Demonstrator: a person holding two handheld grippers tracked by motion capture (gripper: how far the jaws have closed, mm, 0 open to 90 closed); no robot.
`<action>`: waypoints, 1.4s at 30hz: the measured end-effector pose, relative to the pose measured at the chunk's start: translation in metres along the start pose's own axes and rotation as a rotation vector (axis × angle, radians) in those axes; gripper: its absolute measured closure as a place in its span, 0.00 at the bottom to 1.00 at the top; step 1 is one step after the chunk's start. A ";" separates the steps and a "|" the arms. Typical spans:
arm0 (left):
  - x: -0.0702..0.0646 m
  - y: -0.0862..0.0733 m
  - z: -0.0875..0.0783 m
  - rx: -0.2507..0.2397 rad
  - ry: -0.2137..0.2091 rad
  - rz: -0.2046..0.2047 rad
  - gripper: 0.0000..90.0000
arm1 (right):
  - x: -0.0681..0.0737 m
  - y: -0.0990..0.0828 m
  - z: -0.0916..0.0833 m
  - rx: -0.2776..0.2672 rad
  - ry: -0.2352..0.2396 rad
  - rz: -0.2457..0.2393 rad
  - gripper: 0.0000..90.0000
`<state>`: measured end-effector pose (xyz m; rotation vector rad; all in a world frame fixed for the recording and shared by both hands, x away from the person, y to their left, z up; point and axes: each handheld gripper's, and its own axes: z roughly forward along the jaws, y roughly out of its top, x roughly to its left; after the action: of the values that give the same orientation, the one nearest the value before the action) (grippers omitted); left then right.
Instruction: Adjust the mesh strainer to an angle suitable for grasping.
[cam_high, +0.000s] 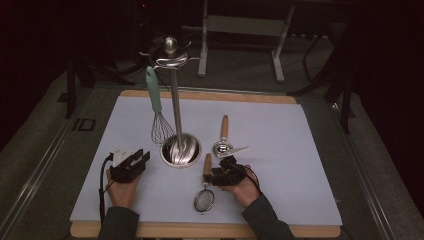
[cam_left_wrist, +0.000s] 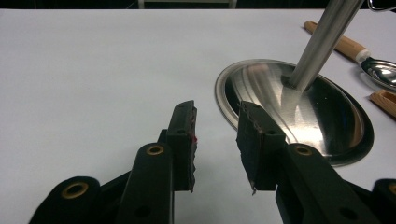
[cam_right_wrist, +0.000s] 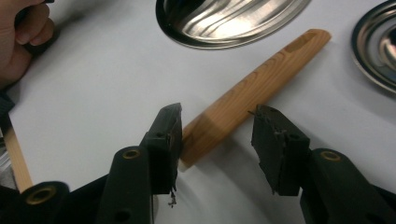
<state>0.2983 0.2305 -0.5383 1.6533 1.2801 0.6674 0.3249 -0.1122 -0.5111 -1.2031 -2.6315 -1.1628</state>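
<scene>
Right gripper (cam_right_wrist: 215, 140): jaws released, straddling the strainer handle (cam_right_wrist: 254, 91) to take it.
Left gripper (cam_left_wrist: 217, 140): jaws released, empty beside the stand base (cam_left_wrist: 299, 107), likely waiting.

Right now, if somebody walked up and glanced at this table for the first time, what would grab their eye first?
Probably the tall steel utensil stand rising from its shiny round base mid-table, with a teal-handled whisk hanging at its left. Next, the right gripper, jaws open, straddling the wooden handle of a small mesh strainer near the front edge. The left gripper waits open beside the base.
</scene>
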 end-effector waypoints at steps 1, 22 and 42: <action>0.000 0.000 0.000 0.000 0.000 -0.001 0.75 | 0.000 0.001 0.001 0.004 0.003 0.004 0.58; 0.000 0.000 0.000 0.001 -0.001 -0.004 0.74 | 0.002 0.013 0.022 0.100 0.027 0.076 0.54; 0.000 0.000 0.000 0.001 -0.002 -0.003 0.74 | 0.016 0.029 0.033 0.154 0.093 0.040 0.74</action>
<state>0.2986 0.2307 -0.5383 1.6520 1.2816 0.6632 0.3420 -0.0685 -0.5121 -1.1394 -2.5618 -0.9651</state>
